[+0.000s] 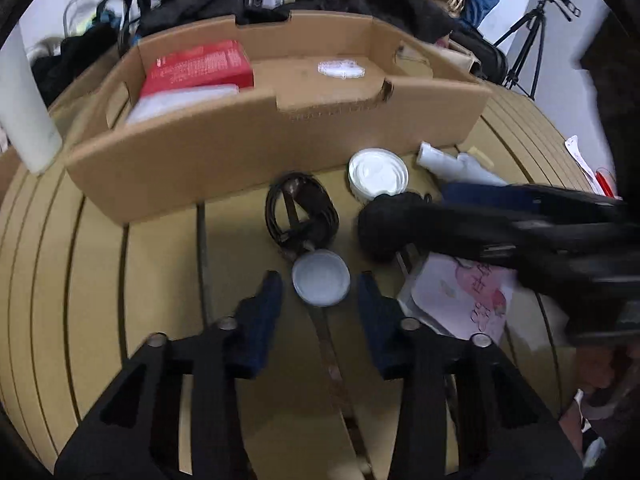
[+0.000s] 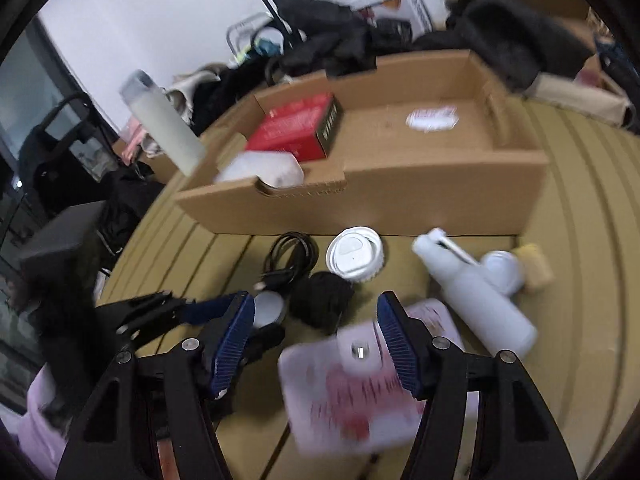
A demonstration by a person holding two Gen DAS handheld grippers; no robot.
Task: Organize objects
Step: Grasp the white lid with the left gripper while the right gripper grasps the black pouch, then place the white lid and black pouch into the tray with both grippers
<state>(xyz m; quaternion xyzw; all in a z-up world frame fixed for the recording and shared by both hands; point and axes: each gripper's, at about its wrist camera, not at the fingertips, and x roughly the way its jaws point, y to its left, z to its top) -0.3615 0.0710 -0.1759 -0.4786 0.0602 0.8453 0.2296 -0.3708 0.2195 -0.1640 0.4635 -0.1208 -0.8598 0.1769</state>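
A busy room with a white wall (image 2: pixel 160 20)

The worktop (image 1: pixel 140 280) is yellow-brown with dark lines; dark clothes (image 2: pixel 320 36) pile up behind it; a black tripod (image 1: pixel 532 40) stands by the wall; a window (image 2: pixel 24 92) shows at one side.

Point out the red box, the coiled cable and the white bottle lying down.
red box (image 2: pixel 298 130): right wrist view, top face.
coiled cable (image 1: pixel 302 210): left wrist view, strap across the coil.
white bottle (image 2: pixel 476 292): right wrist view, mid-body.

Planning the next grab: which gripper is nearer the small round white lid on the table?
Left. The left gripper is open with the small white lid sitting between its fingertips. The right gripper, also open, is off to the lid's right, over the pink-printed packet.
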